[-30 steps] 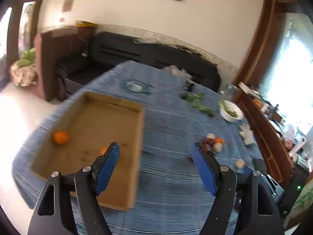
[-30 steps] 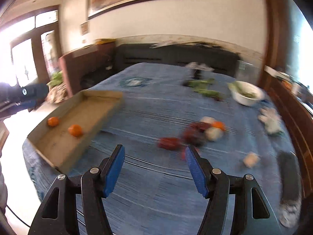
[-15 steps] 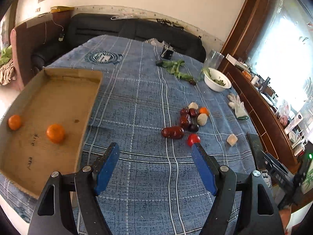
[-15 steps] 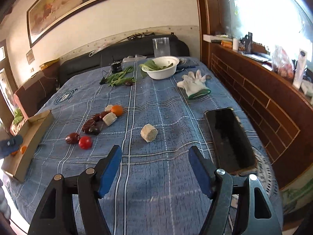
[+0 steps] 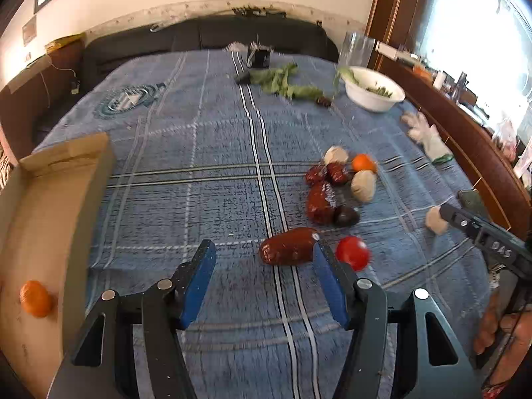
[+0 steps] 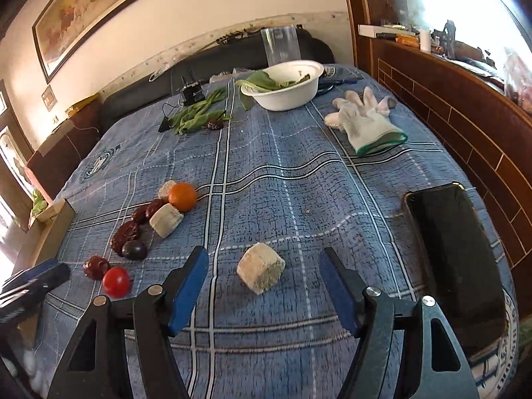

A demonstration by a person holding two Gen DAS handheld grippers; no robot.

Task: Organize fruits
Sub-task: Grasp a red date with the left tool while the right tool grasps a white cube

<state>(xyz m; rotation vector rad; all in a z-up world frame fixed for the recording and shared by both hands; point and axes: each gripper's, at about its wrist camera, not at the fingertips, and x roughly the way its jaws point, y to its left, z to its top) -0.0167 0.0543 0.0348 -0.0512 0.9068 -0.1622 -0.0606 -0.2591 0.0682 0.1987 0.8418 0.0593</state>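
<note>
My left gripper [image 5: 262,259] is open and empty, low over the blue cloth, just short of a dark red oblong fruit [image 5: 287,250]. A red tomato [image 5: 352,257] lies right of it, beyond the right finger. Further off lie dark red dates [image 5: 319,201], a dark plum [image 5: 346,215], an orange [image 5: 364,163] and pale chunks [image 5: 363,185]. The cardboard tray [image 5: 50,206] at the left holds an orange [image 5: 35,298]. My right gripper [image 6: 264,267] is open and empty, with a pale chunk [image 6: 261,272] between its fingers' line. The fruit cluster [image 6: 129,232] lies to its left.
A white bowl of greens [image 6: 286,84], loose green leaves [image 6: 196,114], a white glove [image 6: 365,119] and a clear cup [image 6: 281,45] are at the far side. A black phone [image 6: 455,252] lies at the right edge by a wooden ledge.
Both grippers swung right from the tray toward the fruit. The left one moved closer to the dark red fruit; the right one moved closer to the pale chunk. Both stayed open.
</note>
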